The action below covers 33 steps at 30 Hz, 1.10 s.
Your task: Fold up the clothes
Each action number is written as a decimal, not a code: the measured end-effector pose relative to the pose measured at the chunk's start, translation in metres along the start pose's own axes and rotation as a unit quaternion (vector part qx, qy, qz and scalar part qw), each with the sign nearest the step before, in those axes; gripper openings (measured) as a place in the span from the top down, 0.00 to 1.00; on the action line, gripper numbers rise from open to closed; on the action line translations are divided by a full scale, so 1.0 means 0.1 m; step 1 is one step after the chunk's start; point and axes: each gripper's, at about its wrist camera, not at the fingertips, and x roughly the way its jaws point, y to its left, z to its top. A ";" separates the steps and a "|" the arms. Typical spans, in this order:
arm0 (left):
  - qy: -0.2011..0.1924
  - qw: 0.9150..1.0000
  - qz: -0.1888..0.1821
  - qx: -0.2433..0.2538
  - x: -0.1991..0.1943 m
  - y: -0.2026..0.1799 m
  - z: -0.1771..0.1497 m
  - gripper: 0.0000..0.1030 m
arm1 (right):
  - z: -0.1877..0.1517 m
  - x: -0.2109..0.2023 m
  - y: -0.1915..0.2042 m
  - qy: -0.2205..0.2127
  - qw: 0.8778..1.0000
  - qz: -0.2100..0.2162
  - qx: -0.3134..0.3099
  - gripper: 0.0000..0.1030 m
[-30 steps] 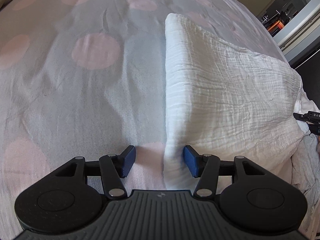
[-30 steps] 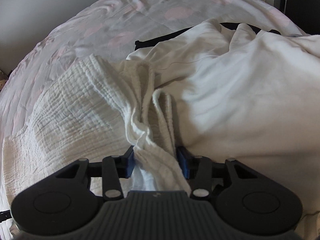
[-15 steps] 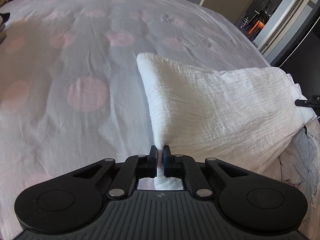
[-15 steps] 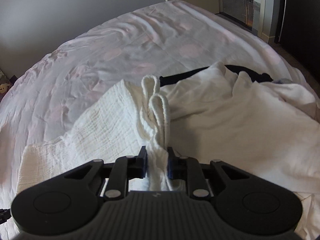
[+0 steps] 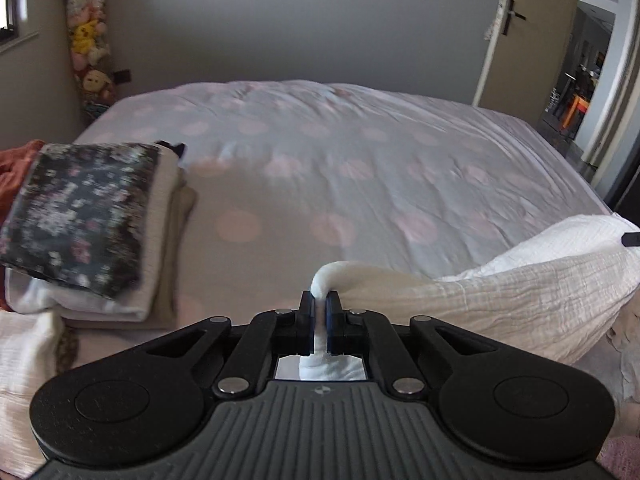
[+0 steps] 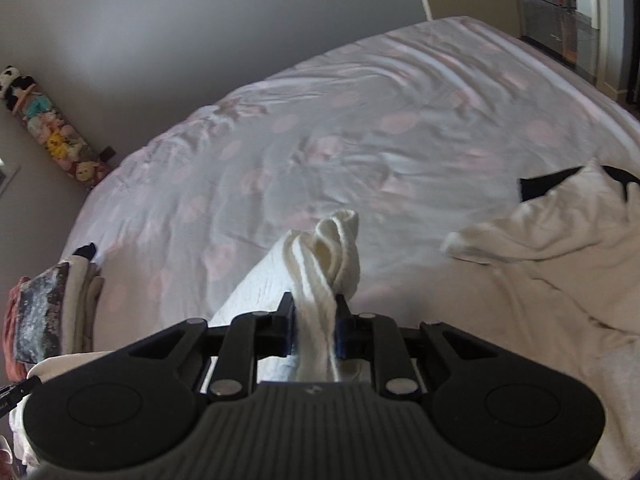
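- We held the white crinkled cloth [image 5: 500, 300] lifted between the two grippers, above the near edge of the bed [image 5: 360, 168], spanning towards its right side.
- The left gripper [image 5: 319, 322] had its jaws closed on one thin corner of the cloth, which rose as a small nub above the pads and trailed away to the right.
- The right gripper [image 6: 315, 330] had its jaws clamped on a thicker, bunched end of the same cloth [image 6: 320, 264]; several rolled edges stood up above the pads, so we judged that more than one layer was caught there.
- A stack of folded clothes [image 5: 92, 224], topped by a dark floral piece, lay at the near left corner of the bed.
- A loose white garment [image 6: 560, 248] lay crumpled along the near right side of the bed, with something black [image 6: 548, 184] showing beyond it.
- To do the step well, we judged that both grips should be kept level and drawn apart until the sagging middle went taut, so that the edges matched before the cloth was laid down.
- We judged the bare dotted sheet towards the middle of the bed the better landing place, clear of both the stack and the loose garment.
- The bunched right-hand grip risked a skewed crease, and the crinkled weave would likely cling and wrinkle if dragged.
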 end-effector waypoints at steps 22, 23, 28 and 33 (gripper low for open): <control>0.271 0.960 0.070 -0.023 0.81 1.14 -1.39 0.91 | -1.60 1.13 0.27 0.212 0.977 -0.025 0.003 0.76; 0.276 0.958 0.074 -0.017 0.83 1.15 -1.40 0.88 | -1.62 1.14 0.28 0.214 0.977 -0.025 -0.005 0.74; 0.257 0.964 0.059 -0.021 0.71 1.26 -1.31 0.75 | -1.62 1.01 0.31 0.194 0.979 -0.023 -0.064 0.55; 0.159 0.984 0.043 -0.067 0.56 1.42 -1.02 0.62 | -1.45 0.81 0.22 0.120 0.992 -0.006 -0.041 0.39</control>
